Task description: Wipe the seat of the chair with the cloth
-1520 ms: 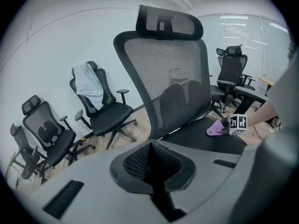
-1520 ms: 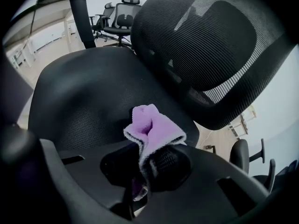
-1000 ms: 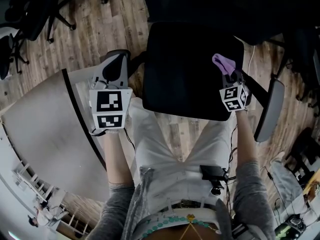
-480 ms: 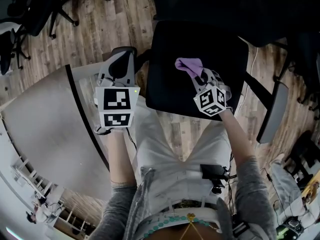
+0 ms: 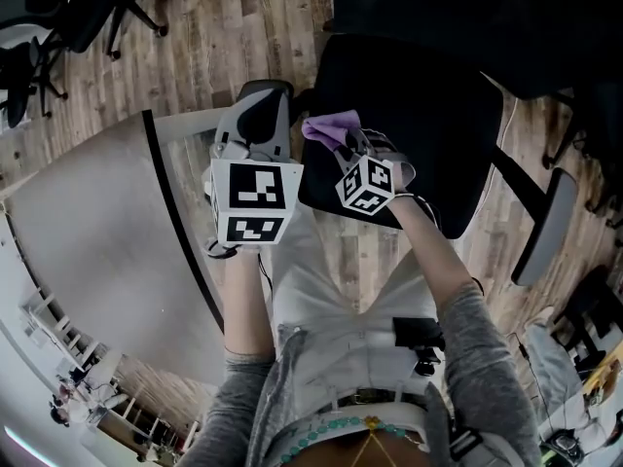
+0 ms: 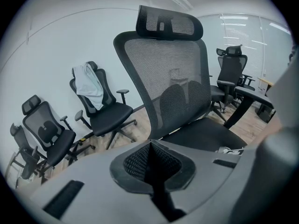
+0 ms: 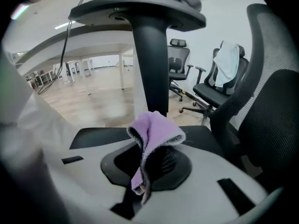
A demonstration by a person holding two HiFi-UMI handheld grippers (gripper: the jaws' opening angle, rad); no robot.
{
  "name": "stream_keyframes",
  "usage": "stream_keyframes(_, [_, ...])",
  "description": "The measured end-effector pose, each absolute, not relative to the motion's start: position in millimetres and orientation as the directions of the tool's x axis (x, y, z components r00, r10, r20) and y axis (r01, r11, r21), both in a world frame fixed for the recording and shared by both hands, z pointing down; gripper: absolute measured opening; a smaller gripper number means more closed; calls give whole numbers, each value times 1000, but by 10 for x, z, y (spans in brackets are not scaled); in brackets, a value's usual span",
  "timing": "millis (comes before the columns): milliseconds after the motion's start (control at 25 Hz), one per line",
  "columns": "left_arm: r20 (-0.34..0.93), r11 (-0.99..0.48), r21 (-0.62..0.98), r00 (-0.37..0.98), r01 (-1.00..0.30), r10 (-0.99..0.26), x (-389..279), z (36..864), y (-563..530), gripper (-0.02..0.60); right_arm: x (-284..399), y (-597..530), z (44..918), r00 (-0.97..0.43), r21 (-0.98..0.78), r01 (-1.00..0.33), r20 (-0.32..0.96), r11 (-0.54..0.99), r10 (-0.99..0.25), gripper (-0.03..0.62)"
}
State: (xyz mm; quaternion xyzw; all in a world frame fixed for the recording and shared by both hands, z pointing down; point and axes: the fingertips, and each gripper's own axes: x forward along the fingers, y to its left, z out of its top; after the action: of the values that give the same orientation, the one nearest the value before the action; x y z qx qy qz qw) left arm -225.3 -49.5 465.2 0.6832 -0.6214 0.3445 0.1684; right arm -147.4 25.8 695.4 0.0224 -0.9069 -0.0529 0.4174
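A person standing at a black office chair works with a hand-held gripper in each hand. The right hand-held gripper pinches a lilac cloth at the near left corner of the chair's seat, as seen from the head view. In the right gripper view the jaws of this hand-held gripper are clamped on the cloth, which bunches up from between them in a loose fold, one corner trailing down into the gap. The dark seat lies just beyond it, and a black armrest rises right behind. Whether the cloth is touching the seat cannot be told.

The left hand-held gripper is held off the seat's left edge, just beside the cloth — its marker cube faces the head camera. The left gripper view shows the jaws of this hand-held gripper pressed together with nothing between them, pointing towards the chair's mesh backrest.

A pale curved bench sits to the person's left on the wooden floor. More office chairs stand along the wall, one with a light garment draped over its back.
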Motion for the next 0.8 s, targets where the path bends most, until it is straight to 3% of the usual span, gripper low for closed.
stream_keyframes(360, [679, -173, -197, -7, -965, -734, -2280, 4646, -496, 8, -1547, 332, 7345, -552, 156, 60, 828, 986, -97, 48])
stream_keyframes(800, [679, -171, -203, -13, -964, -734, -2263, 4637, -476, 8, -1342, 274, 7405, -526, 121, -18, 843, 992, -113, 48])
